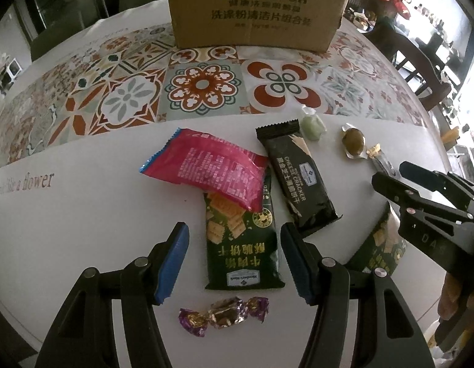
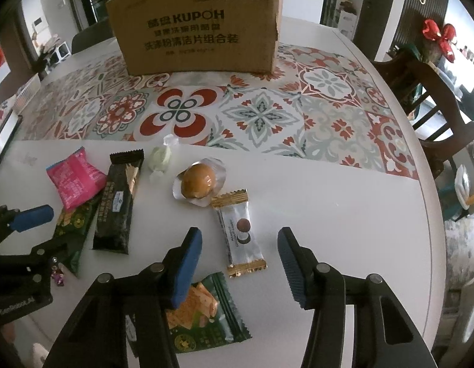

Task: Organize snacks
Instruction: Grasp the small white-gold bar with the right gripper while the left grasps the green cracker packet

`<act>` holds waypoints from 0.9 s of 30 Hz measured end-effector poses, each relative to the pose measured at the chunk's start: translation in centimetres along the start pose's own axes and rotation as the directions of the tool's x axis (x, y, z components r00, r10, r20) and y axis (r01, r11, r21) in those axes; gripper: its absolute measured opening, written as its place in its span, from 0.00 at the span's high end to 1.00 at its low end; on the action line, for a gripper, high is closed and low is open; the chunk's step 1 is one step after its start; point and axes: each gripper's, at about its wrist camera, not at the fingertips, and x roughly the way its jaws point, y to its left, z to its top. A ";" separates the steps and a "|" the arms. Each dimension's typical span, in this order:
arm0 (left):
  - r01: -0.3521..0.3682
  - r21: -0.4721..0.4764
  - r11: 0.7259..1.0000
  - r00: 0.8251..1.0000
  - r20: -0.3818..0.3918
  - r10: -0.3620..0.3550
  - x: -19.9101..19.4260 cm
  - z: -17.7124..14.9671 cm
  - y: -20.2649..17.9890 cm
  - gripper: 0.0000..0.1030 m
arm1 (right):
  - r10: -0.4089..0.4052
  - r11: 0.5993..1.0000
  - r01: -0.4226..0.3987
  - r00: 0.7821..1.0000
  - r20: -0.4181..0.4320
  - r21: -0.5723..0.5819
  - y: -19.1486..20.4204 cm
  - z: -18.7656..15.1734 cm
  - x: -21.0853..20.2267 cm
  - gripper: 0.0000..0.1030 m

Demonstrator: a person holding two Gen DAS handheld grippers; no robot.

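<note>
The white tabletop (image 2: 329, 214) fills most of both views, with a tiled floral runner (image 2: 298, 116) across its upper half. At the top centre, on the runner, stands a brown cardboard box (image 2: 200, 30) printed KUPOH.

Below the runner the snacks lie scattered. In the left wrist view a green cracker pack (image 1: 243, 245) sits at centre, its upper end covered by a pink packet (image 1: 212, 165) lying across it. Just right of these is a black cheese cracker bar (image 1: 298, 178), tilted and touching the green pack's edge. A second green cracker pack (image 2: 203, 316) lies at the bottom centre of the right wrist view, partly under that tool's left finger. Above it is a white-and-gold chocolate sachet (image 2: 241, 236), then a brown egg in clear wrap (image 2: 198, 182), then a pale green wrapped sweet (image 2: 160, 159). A purple-and-gold candy (image 1: 224, 312) rests at the bottom centre of the left wrist view.

The left tool (image 1: 234, 263) is spread wide, its fingers either side of the first green pack, holding nothing. The right tool (image 2: 240, 270) is likewise spread, framing the sachet's lower end without gripping it.
</note>
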 end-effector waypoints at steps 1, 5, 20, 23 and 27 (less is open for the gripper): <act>-0.001 -0.001 1.000 1.000 0.000 0.001 0.1 0.0 0.0 0.41 | 0.001 1.000 -0.001 1.000 -0.001 0.001 0.0 0.0 0.1 0.53; -0.007 0.001 1.000 1.000 -0.001 0.007 0.4 -0.1 -0.1 0.56 | -0.006 1.000 0.006 1.000 0.003 -0.003 0.0 0.0 0.1 0.57; 0.042 0.019 0.999 0.998 0.045 -0.043 -1.7 0.0 -0.6 0.58 | 0.040 0.999 -0.040 0.999 0.010 -0.014 0.3 0.2 -1.0 0.78; 0.054 0.024 0.998 0.997 0.060 -0.055 -2.5 0.2 -0.7 0.58 | 0.061 0.998 -0.061 0.998 0.017 -0.006 0.3 0.3 -2.0 0.78; 0.058 0.027 0.998 0.994 0.096 -0.060 -3.9 0.7 -0.8 0.58 | 0.076 0.997 -0.076 0.996 0.036 -0.002 0.4 0.7 -3.3 0.78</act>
